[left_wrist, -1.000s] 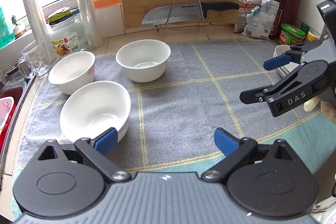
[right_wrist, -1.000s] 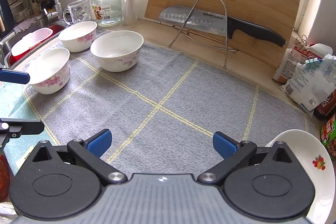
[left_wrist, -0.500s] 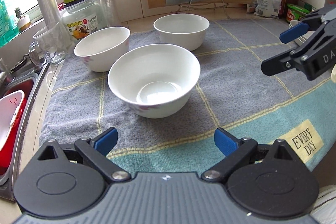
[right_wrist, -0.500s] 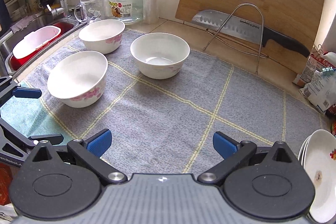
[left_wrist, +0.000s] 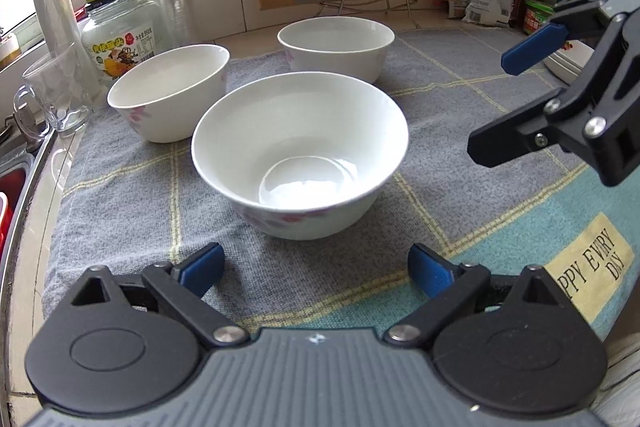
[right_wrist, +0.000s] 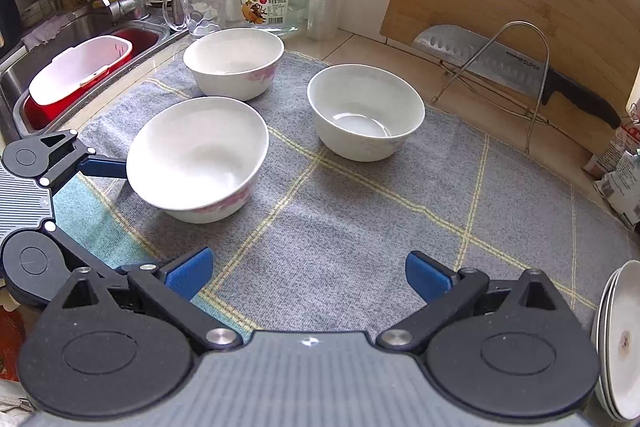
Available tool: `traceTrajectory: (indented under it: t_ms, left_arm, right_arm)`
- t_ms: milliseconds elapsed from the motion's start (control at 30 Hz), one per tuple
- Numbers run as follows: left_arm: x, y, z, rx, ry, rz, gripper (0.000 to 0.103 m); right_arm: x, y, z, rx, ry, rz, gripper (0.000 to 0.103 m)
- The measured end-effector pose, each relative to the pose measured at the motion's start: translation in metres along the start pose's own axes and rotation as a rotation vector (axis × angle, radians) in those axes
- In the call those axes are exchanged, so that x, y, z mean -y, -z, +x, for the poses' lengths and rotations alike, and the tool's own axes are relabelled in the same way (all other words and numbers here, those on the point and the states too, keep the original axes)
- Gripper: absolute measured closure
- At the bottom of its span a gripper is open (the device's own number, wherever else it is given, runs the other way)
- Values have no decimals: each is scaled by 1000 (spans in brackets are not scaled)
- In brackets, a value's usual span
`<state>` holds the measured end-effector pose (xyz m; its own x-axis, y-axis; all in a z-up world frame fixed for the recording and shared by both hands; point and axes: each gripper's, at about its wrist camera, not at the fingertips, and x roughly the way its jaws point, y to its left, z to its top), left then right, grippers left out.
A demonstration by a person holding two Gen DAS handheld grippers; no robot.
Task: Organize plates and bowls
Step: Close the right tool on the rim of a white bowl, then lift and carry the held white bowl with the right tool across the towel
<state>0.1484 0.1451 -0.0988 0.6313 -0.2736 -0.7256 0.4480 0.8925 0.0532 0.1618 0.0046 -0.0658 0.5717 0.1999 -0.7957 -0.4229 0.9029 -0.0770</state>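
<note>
While both claws stand open and empty, the left gripper [left_wrist: 316,267], its jaws just widened, faces the nearest bowl [left_wrist: 300,155] on the grey towel [left_wrist: 460,99] reading "EVERY DAY". The right gripper [right_wrist: 308,275] hangs over bare towel. The knife [right_wrist: 516,71] reads "SUPOR".

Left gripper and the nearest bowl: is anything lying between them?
No. In the left wrist view, only bare grey mat lies between the left gripper and the nearest bowl.

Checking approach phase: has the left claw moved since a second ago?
Yes. In the right wrist view the left claw now brackets the nearest bowl, having come in from the mat's left edge, jaws just opening, not gripping.
</note>
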Motion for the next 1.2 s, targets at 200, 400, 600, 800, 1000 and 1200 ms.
traceTrajectory:
  t_ms: [200,400,600,800,1000,1200]
  left_arm:
    - [-5,2,3,28,11,-23,0]
    - [-4,2,3,40,1,-34,1]
    - [-5,0,-2,67,-6,9,3]
    - [-12,-6,-7,89,-9,19,5]
    - [-15,-7,-8,90,25,30,17]
    - [-19,-8,-9,104,51,38,21]
  right_arm:
    - [-5,-13,11,0,-20,-20,0]
    - [-9,-23,22,-8,-61,-48,0]
    - [-13,-38,28,3,-126,-66,0]
    - [-19,-51,38,10,-174,-79,0]
    - [-22,-59,53,-3,-224,-55,0]
    - [-27,-69,59,0,-267,-57,4]
